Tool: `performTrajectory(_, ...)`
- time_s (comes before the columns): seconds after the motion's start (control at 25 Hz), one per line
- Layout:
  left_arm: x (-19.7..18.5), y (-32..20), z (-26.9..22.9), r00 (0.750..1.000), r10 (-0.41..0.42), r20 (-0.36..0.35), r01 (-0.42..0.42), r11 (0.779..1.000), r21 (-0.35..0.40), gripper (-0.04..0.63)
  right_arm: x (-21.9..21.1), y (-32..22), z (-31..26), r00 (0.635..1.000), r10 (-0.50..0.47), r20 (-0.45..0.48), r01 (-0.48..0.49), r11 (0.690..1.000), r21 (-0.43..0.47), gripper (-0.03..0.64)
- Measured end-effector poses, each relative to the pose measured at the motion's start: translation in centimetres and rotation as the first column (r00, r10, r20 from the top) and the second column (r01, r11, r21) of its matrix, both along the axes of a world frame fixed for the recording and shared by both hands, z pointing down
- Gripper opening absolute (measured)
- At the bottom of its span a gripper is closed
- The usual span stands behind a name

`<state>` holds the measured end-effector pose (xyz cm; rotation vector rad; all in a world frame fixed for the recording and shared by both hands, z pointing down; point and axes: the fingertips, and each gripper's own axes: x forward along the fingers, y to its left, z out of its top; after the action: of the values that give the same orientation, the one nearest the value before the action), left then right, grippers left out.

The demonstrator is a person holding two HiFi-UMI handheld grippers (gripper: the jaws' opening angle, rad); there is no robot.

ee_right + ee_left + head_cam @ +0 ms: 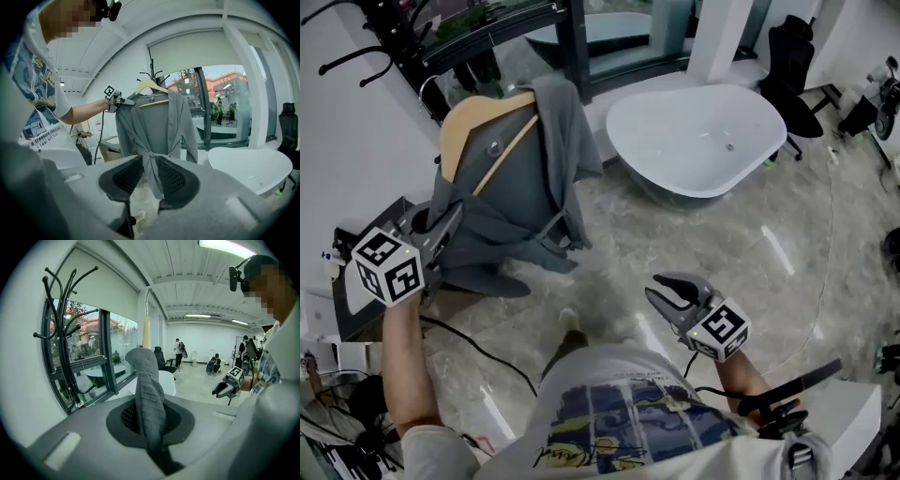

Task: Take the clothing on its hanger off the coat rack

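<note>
Currently, nearest to me, the right gripper (658, 287) hangs low over the marble floor (675, 234). Its jaws are spread wide and nothing is between the pads. The grey garment (154, 122) shows through the gap in the right gripper view, but it is well apart from that gripper.

Further out, the left gripper (442, 230) is clamped fully closed on a fold of the garment at the shoulder, just beside one end of the wooden hanger (469, 127). The garment is draped on that hanger, with its tied front hanging down.

Beyond it, the black coat rack (67, 352) stands by the window. In the left gripper view the hanger's metal hook (147, 305) appears clear of the rack's prongs. I cannot confirm this from the head view.

I judge the step in hand to be carrying the garment clear of the rack. Recommended procedure:

1. Maintain the left clamp. The whole load appears to hang from this one pinch of fabric.
2. Hold the hanger level. A one-sided hold may tip it and let the far shoulder slide off.
3. Bring the right gripper up to the hook or the opposite shoulder for support.
4. Draw the load away from the prongs before lowering it, and check that the tie does not snag.
</note>
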<state>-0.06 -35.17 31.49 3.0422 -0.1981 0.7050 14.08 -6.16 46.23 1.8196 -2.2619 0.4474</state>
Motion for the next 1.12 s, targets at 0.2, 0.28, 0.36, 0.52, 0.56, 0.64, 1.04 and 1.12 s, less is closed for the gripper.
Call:
performTrajectory(0.2,-2.1,6.5,-1.7,1.0,0.003,-0.013,-0.003,1.0,0.001,0.0,-1.2,1.0,-0.8,0.998,-0.056,-0.014,0.056,0.998,0.003,0.103)
performTrajectory(0.28,-3.0,8.3,-2.5,1.0,-0.005,-0.021,0.005,1.0,0.0,0.0,-1.6,0.8,-1.7,0.996,-0.088,-0.018,0.088,0.996,0.01,0.1)
performTrajectory(0.36,-4.0,10.2,-2.8,1.0,-0.015,-0.027,0.015,1.0,0.004,0.0,-2.2,1.0,-2.2,0.993,-0.118,-0.019,0.118,0.993,0.019,0.093)
performTrajectory(0.52,-5.5,14.7,-2.3,1.0,-0.007,-0.026,0.008,1.0,0.021,0.0,-3.0,2.4,-2.0,0.987,-0.155,-0.033,0.155,0.988,0.023,0.077)
performTrajectory(0.56,-5.8,15.7,-2.2,1.0,-0.002,-0.025,0.003,1.0,0.026,0.0,-3.1,2.7,-2.0,0.986,-0.162,-0.036,0.163,0.986,0.026,0.07)
performTrajectory(0.64,-6.1,17.5,-1.9,1.0,0.012,-0.023,-0.011,1.0,0.027,0.0,-3.3,3.2,-2.0,0.985,-0.17,-0.039,0.171,0.985,0.03,0.052)
performTrajectory(1.04,-6.8,22.3,-1.4,0.999,0.05,-0.011,-0.05,0.999,0.013,0.0,-4.0,4.5,-1.9,0.977,-0.206,-0.053,0.208,0.978,0.02,0.008)
performTrajectory(1.12,-6.6,22.4,-1.3,0.998,0.056,-0.007,-0.056,0.998,0.02,0.0,-3.9,4.3,-1.9,0.976,-0.21,-0.06,0.212,0.977,0.02,0.003)
